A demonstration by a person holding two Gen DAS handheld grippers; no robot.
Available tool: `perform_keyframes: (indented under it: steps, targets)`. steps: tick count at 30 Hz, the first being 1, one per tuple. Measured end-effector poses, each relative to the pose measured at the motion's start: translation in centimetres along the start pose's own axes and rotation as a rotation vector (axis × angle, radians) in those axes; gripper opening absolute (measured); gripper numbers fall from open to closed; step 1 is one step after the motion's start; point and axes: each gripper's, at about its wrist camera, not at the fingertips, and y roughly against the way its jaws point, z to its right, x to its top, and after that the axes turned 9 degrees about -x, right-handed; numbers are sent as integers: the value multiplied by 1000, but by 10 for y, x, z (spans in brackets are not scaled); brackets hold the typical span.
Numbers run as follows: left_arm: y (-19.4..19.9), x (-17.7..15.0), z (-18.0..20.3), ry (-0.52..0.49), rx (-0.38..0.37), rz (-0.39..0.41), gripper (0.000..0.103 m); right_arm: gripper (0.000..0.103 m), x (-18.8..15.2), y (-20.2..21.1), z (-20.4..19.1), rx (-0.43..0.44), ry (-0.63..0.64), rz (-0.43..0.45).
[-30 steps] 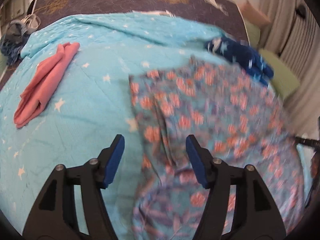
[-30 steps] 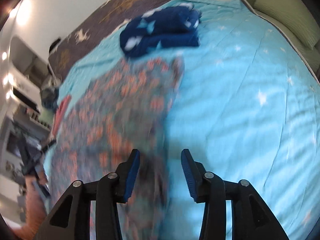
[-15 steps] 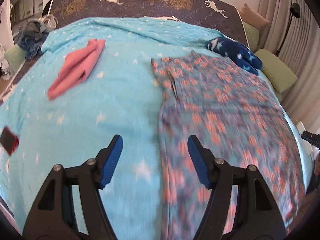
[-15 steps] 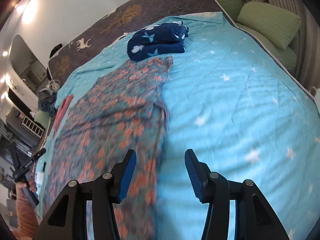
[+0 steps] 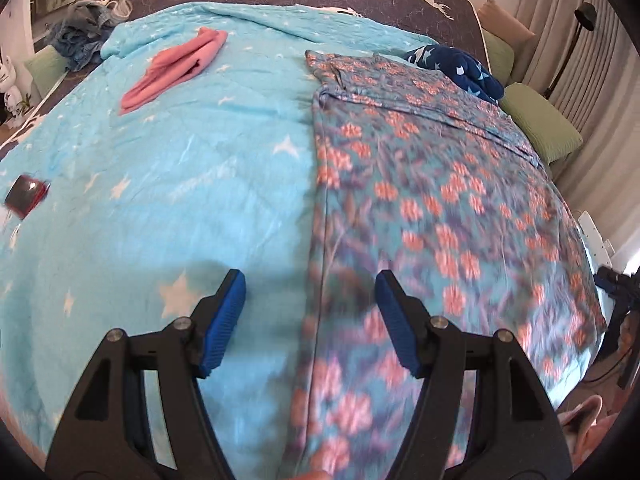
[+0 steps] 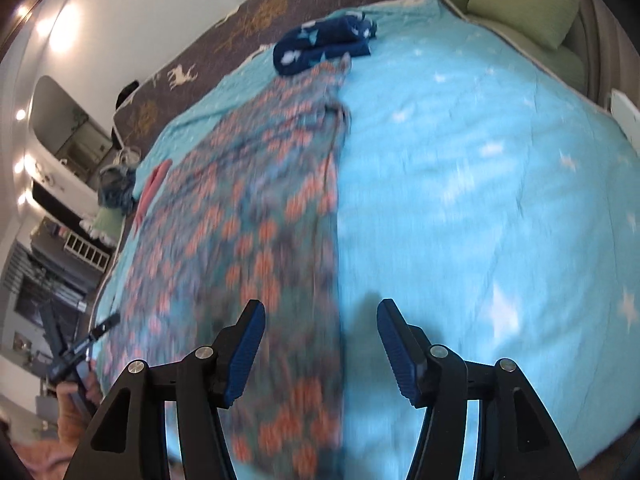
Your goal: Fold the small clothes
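A floral garment [image 5: 432,200] lies spread flat and lengthwise on the bed's turquoise star blanket [image 5: 180,168], reaching from the near edge toward the headboard end. The left claw [image 5: 310,324] hovers over the garment's left hem with its pads spread and nothing pinched. The right claw [image 6: 318,350] hangs above the garment's right hem, its jaws opening, with no cloth between them. A folded navy star cloth [image 6: 324,46] sits just beyond the garment's far end. A pink cloth [image 5: 176,66] lies well apart on the blanket.
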Motion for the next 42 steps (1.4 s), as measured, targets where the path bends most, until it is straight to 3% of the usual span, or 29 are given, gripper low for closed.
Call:
perform_keyframes:
  steps: [6,9,12,17,22,24,25,26,27,28,31,35,39,42]
  targets:
    - [18,-22,6,-13,-5,-2,68,60,-39,19,3,31,5,-5]
    - [28,-33,2,43,14,20,68,60,-51,22,3,50,-10,3]
    - [37,-44,-7,98,-10,35,68,60,-58,22,6,73,-42,21]
    - [47,-62,-2,76,-6,39,68,61,-61,22,5,113,-64,14]
    - [44,-68,3,54,10,43,68,61,-62,8,0,217,-75,-20]
    - [45,-68,1,63,-1,46,68,56,-59,-1,0,249,-102,-25]
    - [45,-68,0,69,-6,45,68,39,-58,-4,1,256,-120,-22]
    - [46,-67,-1,76,-15,46,58,5,-56,-8,3,254,-138,-28]
    - [47,-66,-2,76,-23,49,44,7,-55,-11,5,248,-155,-43]
    - [47,-66,-3,78,-45,43,7,7,-55,-13,8,257,-176,-44]
    - [52,-66,-10,141,-110,49,7,6,-57,4,9,242,-179,8]
    - [66,-65,-9,137,-164,71,7,6,-54,40,30,245,-226,75]
    - [61,-68,-10,123,-150,34,7,7,-56,41,36,166,-189,20]
    - [53,-71,-14,147,-159,21,9,11,-62,27,36,157,-192,-33]
